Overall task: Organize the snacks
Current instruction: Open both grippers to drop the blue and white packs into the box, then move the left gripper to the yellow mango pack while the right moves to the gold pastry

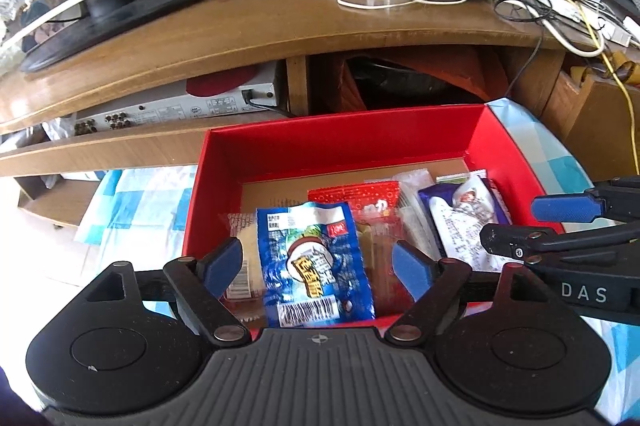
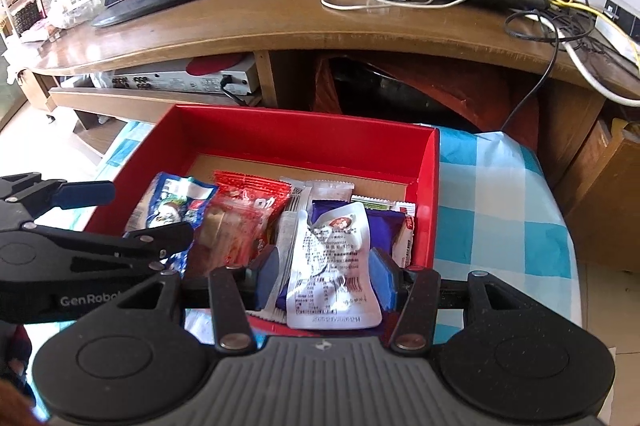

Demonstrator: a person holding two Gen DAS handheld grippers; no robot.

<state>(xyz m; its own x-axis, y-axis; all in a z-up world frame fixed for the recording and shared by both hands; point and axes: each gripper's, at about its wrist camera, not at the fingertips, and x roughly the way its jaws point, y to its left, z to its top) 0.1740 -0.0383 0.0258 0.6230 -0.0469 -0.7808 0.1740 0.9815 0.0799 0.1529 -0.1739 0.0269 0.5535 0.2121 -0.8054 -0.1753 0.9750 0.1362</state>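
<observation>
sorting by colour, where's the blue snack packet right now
The blue snack packet lies in the red box at its left end, between the left gripper pads, beside the red packet.

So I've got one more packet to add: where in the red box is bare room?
The bare cardboard floor along the red box's far wall is free. The near half is crowded: blue packet, red packet and white pouch overlap side by side.

Red box — near wall hidden behind the tongs; purple packet mostly covered — print unreadable.
</observation>
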